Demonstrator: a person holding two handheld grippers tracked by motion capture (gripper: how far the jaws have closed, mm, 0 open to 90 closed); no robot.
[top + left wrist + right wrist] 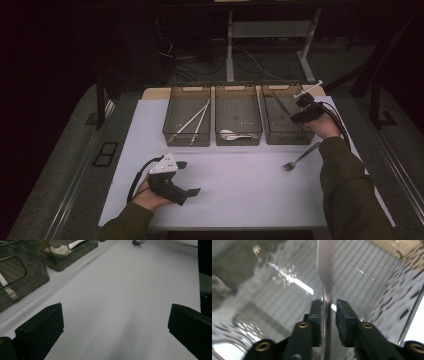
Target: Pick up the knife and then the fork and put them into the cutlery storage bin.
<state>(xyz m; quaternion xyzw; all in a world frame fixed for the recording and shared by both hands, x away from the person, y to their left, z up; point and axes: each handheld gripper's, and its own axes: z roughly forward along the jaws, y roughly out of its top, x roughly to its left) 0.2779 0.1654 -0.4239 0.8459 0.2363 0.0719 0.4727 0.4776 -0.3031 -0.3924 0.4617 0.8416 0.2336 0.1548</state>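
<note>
White table (pixel 240 190), three bins (pixel 238 120), loose fork (pixel 300 159), left gripper (pixel 192 177) wide apart

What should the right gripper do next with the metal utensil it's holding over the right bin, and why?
Probably open the fingers and let go. The right gripper holds a thin silver metal utensil handle inside the right-hand smoky transparent plastic bin, with the ribbed bin floor just beyond it. A silver metal fork lies on the white table and looks like the next pickup.

White tabletop (pixel 240 190), grey carpeted floor (pixel 60 170) around it, cables (pixel 175 60) and desk legs (pixel 230 45) in the dark behind
</note>
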